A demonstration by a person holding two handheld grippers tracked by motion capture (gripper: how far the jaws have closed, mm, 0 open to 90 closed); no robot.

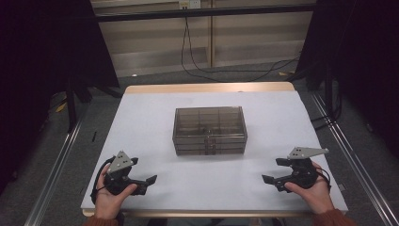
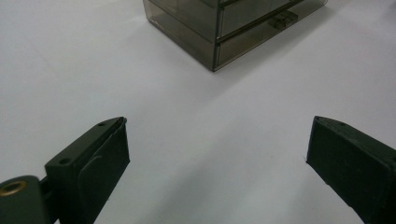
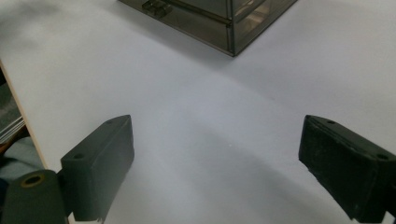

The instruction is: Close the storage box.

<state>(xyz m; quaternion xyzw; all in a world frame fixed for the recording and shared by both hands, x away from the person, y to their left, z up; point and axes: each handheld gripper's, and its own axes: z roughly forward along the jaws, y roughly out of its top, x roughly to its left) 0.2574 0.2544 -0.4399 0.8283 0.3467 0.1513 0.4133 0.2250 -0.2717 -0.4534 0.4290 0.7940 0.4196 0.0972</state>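
- The drawer box (image 1: pixel 210 130), smoky and see-through, stands in the middle of the counter (image 1: pixel 141 122), its drawer fronts facing the person; every drawer looks pushed in.
- A small handle (image 2: pixel 282 18) shows on a drawer front in the left gripper view, and another handle (image 3: pixel 157 6) in the right gripper view.
- The left hand-held gripper (image 1: pixel 147 183) sits near the counter's front edge, well apart from the box, jaws spread with nothing between them.
- The right hand-held gripper (image 1: pixel 269 170) mirrors it on the other side, jaws likewise spread and empty.
- The step in hand looks like the approach: neither tool touches the box.
- The next move likely calls for bringing one tool to a handle and steadying the box with the other.
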